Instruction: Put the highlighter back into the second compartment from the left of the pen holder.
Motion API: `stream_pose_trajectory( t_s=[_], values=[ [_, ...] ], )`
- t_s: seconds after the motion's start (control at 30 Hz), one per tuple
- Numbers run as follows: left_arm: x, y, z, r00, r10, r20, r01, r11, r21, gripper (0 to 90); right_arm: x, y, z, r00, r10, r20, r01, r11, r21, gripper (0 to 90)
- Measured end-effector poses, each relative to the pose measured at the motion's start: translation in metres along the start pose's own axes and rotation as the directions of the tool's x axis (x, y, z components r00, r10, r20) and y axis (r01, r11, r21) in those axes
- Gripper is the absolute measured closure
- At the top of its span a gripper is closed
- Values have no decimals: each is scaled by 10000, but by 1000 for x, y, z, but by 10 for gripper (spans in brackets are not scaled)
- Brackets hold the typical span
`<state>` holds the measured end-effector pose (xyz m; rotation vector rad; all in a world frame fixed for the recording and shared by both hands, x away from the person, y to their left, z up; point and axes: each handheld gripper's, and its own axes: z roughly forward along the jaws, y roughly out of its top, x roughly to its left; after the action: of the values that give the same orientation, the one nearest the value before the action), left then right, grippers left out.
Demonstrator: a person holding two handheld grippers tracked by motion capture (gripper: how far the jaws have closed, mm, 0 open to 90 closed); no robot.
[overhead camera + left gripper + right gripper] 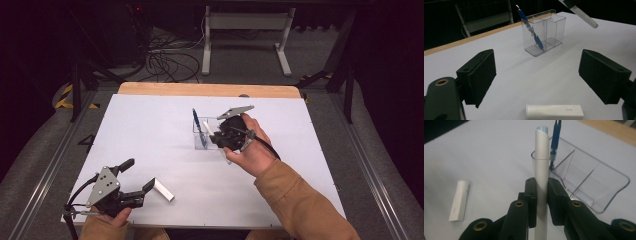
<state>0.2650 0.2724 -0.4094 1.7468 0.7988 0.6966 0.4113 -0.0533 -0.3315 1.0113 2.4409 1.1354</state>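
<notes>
The left tool [537, 77] stands open over a white cap [554, 111], clear holder [549, 32] beyond.

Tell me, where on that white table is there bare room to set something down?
The far left, between the clear holder and the table edge, is bare, as is the far right corner. It is crowded around the holder, where the right gripper holds a white pen, and near the white cap.

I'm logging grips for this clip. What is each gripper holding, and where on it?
The right gripper clamps the white pen around mid-barrel. The left gripper is open, holding nothing.
</notes>
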Motion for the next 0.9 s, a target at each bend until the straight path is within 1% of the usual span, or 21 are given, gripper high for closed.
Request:
stream_pose_trajectory(
  t_s=[0.07,0.13,0.23,0.33,0.47,0.6,0.73,0.87,0.9],
  values=[
    [0,0,0,10000,0,-5,0,10000,-4,152,0,1,-2,10000,12,45,-10,9991,-434,790],
    [0,0,0,10000,5,1,-5,10000,-7,152,0,1,-4,9998,172,63,-166,9959,-886,790],
    [0,0,0,10000,3,-11,-3,10000,-5,152,-1,2,-6,9996,232,154,-208,9899,-1404,790],
    [0,0,0,10000,5,-5,-5,10000,2,152,-3,2,-7,9993,299,227,-253,9833,-1803,790],
    [0,0,0,10000,8,-8,-8,10000,6,152,-4,1,-7,9977,576,356,-475,9698,-2391,790],
    [0,0,0,10000,11,-16,-11,10000,4,152,-6,2,-7,9964,668,531,-487,9561,-2888,790],
    [0,0,0,10000,-17,-26,17,10000,-8,152,-7,3,-7,9956,660,663,-400,9410,-3361,790],
    [0,0,0,10000,-31,-22,31,10000,-26,152,-8,5,-7,9956,524,782,-189,9250,-3794,790],
    [0,0,0,10000,-4,-28,4,10000,-15,152,-8,6,-6,9956,475,814,-118,9197,-3925,790]
  ],
)
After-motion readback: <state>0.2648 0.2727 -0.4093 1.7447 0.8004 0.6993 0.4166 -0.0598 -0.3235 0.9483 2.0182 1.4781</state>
